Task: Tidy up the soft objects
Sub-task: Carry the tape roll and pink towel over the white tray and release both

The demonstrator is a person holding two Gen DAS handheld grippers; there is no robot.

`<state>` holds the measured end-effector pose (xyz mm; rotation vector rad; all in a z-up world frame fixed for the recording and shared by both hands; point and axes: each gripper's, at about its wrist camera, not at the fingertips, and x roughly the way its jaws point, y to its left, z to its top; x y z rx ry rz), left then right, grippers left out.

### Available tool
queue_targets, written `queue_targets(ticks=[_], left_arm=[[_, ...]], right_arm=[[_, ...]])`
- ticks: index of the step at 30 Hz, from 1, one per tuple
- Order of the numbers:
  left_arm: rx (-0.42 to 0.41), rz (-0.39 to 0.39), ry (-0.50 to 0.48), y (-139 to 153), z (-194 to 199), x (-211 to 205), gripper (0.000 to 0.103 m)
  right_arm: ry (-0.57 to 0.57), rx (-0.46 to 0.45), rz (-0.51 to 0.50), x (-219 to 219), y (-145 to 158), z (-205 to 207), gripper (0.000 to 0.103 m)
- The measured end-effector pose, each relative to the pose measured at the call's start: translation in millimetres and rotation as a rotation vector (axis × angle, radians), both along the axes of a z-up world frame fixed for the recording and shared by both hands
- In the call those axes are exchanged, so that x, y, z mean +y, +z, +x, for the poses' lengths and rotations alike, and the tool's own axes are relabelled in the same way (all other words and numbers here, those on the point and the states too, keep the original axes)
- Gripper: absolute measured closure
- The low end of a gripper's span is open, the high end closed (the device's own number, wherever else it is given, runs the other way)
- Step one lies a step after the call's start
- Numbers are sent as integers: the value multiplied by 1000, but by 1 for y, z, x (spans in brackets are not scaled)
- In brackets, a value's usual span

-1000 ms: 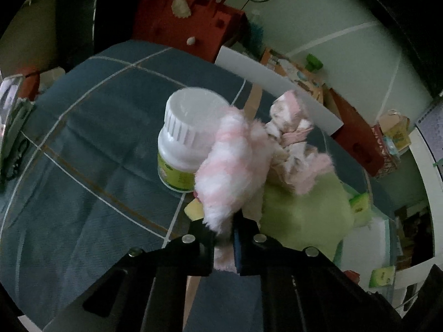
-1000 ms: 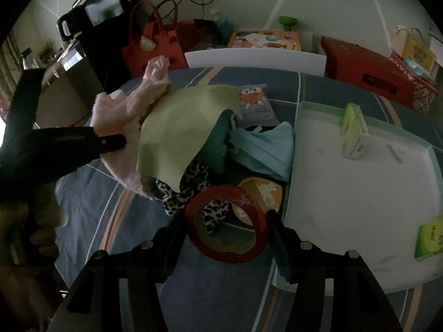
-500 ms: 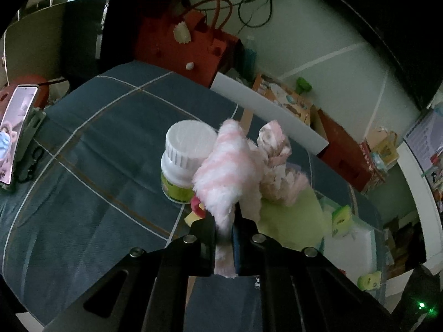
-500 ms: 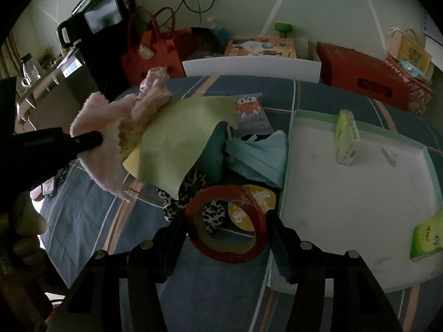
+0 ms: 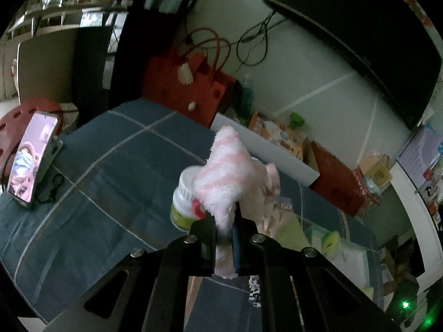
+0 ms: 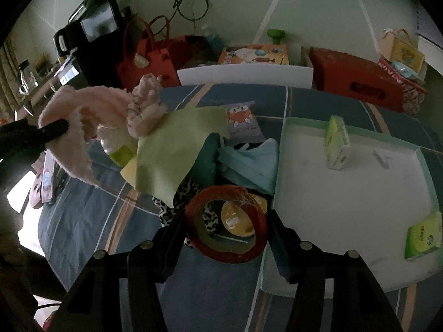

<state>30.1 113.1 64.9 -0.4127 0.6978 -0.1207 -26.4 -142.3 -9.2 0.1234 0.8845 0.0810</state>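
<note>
My left gripper is shut on a fluffy pink-and-white striped cloth and holds it above the table. The right wrist view shows the same cloth hanging from the left fingertips at the left. My right gripper is shut on a red tape roll just above the table. A pile lies ahead of it: a green cloth, a pink ruffled piece, a light blue cloth, a dark teal item and a leopard-print fabric.
A white pill bottle stands behind the lifted cloth. A pale green tray at the right holds a green packet and a green box. A phone on a stand sits at the table's left. A red bag stands behind the table.
My left gripper has lifted the pink cloth up and back, away from the pile; the table and bottle look smaller and farther. The right gripper with the tape roll has barely moved.
</note>
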Motion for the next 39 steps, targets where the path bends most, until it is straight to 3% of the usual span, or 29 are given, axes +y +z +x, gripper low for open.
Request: queue_targets(ticks=[10, 23, 39], left_arm=[[-110, 18, -29, 24, -10, -13, 94], [-51, 66, -169, 34, 8, -69, 94], [-49, 162, -468, 27, 32, -204, 94]], right_arm=[[-80, -66, -10, -25, 32, -2, 43], [-217, -97, -24, -79, 61, 10, 43], [-501, -22, 6, -192, 27, 13, 43]])
